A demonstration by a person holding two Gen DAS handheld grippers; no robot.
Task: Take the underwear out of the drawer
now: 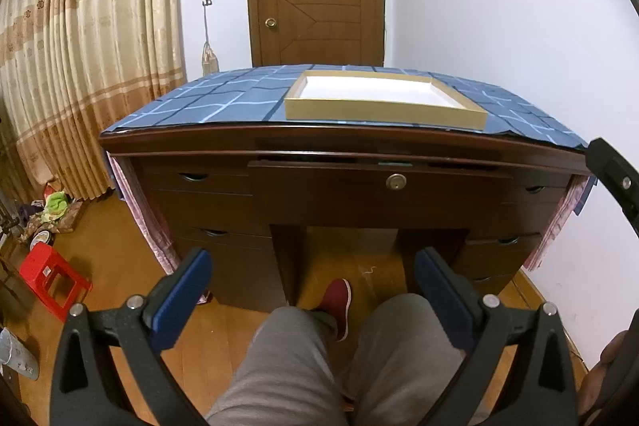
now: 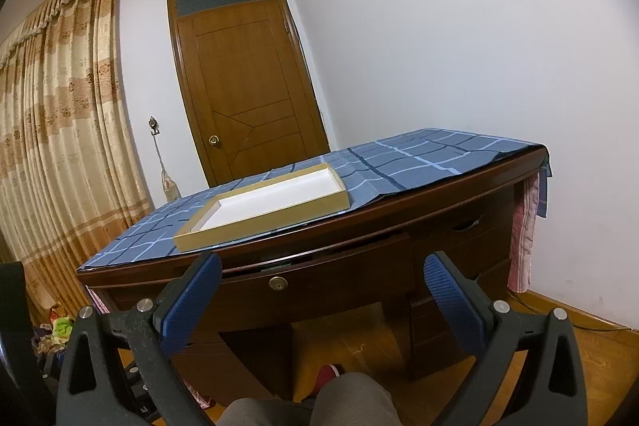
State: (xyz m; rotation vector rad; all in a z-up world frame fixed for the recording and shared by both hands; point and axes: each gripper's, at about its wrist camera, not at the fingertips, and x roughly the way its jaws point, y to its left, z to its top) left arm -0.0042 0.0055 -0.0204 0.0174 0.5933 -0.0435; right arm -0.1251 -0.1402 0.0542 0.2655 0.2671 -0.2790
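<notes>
Both grippers — left gripper (image 1: 313,268) and right gripper (image 2: 322,272) — had jaws wide open, holding nothing. The drawer (image 1: 359,192) looked nearly shut — no underwear out yet.

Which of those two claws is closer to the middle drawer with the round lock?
Right. The right claw hangs open just in front of the middle drawer. The left claw, also open, sits farther back above the person's legs.
</notes>
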